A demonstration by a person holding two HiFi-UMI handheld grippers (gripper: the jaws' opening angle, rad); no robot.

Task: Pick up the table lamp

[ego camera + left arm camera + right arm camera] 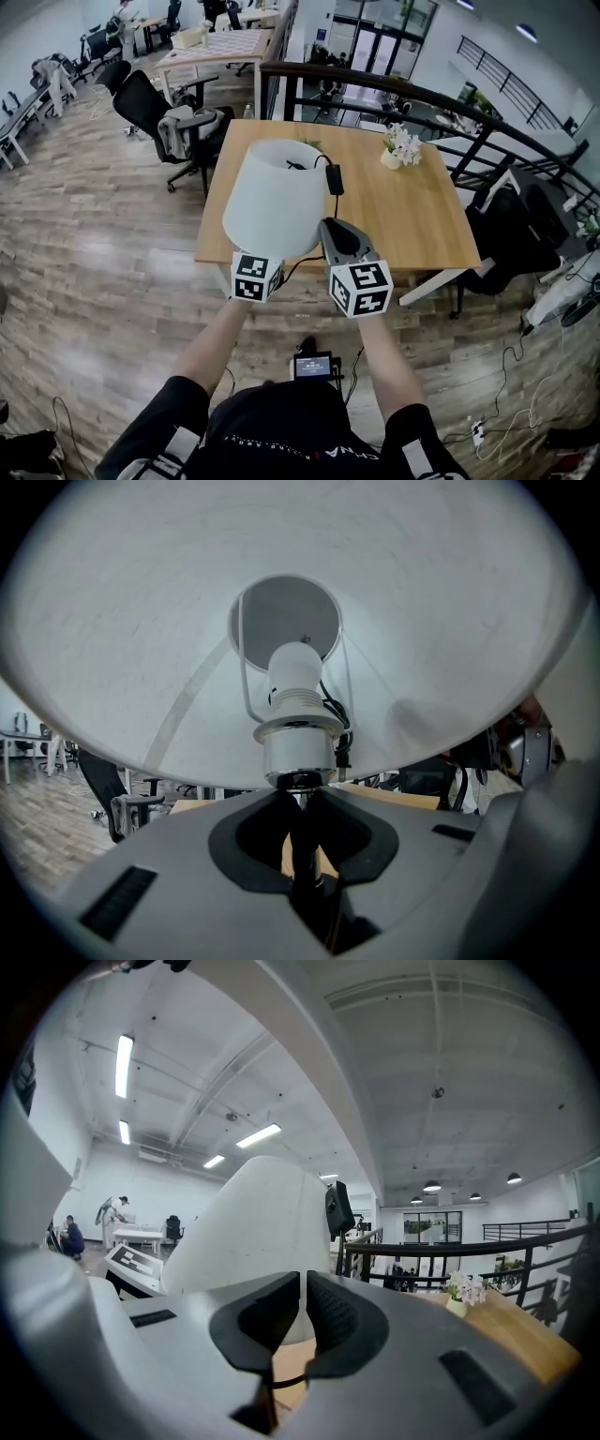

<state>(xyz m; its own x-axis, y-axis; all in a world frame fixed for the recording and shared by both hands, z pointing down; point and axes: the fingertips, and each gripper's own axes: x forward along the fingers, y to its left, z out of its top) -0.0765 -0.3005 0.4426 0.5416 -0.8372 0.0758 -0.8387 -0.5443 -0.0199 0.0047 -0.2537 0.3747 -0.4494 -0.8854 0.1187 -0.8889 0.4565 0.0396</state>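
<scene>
Black office chair (141, 101) stood at far left on the wood-plank floor (84, 244). Next came the left hand-held gripper (300, 795), its jaws closed partway and clamped on the thin dark stem (302, 850) of the table lamp (275, 199), directly beneath the chrome bulb socket (298, 754). The lamp stood upright in this grip. In the head view its white conical fabric shade (272, 202) overlapped the near left part of the light wooden table (412, 225), and its base was hidden. A black cord (336, 202) with a black inline box (334, 178) ran from the top of the shade down its right side. Just right of the shade, the right hand-held gripper (303, 1283) had its jaws almost together, only a thin slit between the pads, and nothing was seen clamped in them. Farther right, a small white pot of pale flowers (401, 148) stood on the table's far side, near the black metal railing (422, 94) behind it.
</scene>
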